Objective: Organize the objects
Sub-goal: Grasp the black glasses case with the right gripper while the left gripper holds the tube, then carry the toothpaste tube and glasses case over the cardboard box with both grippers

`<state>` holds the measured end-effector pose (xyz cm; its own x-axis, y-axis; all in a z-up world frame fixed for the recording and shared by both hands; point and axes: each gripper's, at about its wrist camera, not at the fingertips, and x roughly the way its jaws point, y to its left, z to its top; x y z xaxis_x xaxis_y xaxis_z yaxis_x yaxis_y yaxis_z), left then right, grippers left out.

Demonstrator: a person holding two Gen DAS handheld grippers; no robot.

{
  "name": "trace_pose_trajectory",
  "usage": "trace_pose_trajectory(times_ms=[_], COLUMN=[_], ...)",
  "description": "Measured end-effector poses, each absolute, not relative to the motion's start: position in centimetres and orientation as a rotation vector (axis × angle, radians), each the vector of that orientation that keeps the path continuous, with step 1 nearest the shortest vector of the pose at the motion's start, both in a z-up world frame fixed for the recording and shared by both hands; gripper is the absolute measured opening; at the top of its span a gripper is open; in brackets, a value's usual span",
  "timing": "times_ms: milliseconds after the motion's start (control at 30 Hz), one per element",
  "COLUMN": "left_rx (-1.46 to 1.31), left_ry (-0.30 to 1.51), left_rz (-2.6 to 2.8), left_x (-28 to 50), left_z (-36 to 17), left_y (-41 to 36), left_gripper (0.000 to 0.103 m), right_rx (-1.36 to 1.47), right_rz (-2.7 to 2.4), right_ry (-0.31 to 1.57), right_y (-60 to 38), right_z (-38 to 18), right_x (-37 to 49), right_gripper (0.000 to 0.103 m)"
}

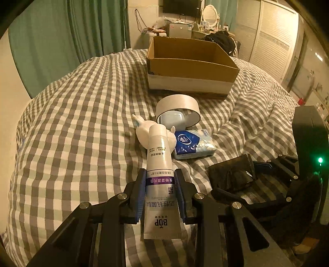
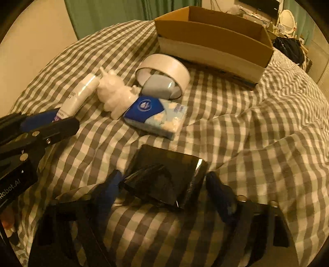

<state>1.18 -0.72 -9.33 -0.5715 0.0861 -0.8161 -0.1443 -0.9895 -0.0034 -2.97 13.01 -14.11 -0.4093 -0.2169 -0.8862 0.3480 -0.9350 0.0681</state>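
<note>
My left gripper (image 1: 160, 172) is shut on a white toothpaste tube (image 1: 158, 156), cap end pointing away, held above the checked bedcover. Just beyond the tube lie a white animal figurine (image 1: 143, 132), a blue tissue pack (image 1: 193, 145), and a white tape roll (image 1: 178, 102) with a light-blue case (image 1: 172, 120) inside it. A black wallet-like object (image 2: 168, 176) lies on the cover between the fingers of my right gripper (image 2: 164, 184). The jaws are open, and a gap shows at the right pad. The open cardboard box (image 2: 213, 47) stands farther back.
Everything rests on a bed with a grey-and-white checked cover (image 1: 86, 123) that is rumpled on the right. Green curtains (image 1: 61, 41) hang behind on the left, a white wardrobe (image 1: 273, 37) stands at the right, and a cluttered desk with a monitor (image 1: 182, 8) is beyond the box.
</note>
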Motion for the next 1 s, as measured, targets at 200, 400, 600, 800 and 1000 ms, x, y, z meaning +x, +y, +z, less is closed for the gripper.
trace_pose_trajectory(times_ms=[200,400,600,800,1000], left_rx=[-1.376,-1.336,-1.277,-1.211,-1.147], left_ry=[0.110,0.114,0.110,0.094,0.099], left_rz=[2.682,2.700,2.714,2.730,2.749], left_x=[1.7,2.7,3.8,4.1,2.8], left_z=[-8.6,-7.1,-5.0,-2.6,-0.4], left_y=[-0.6,-0.4,-0.1,-0.4,-1.0], left_gripper=[0.027,0.027,0.027,0.027,0.027], right_rx=[1.423,1.327,1.236,1.162,1.092], right_rz=[-2.411,-2.459,-2.501,-2.547,-2.605], right_ry=[0.194,0.197,0.220,0.238,0.259], right_y=[13.0,13.0,12.9,13.1,13.7], right_z=[-13.0,-10.1,-7.3,-4.4,-2.0], right_x=[-2.0,-0.5,0.9,2.4,2.1], right_gripper=[0.073,0.073,0.072,0.072,0.072])
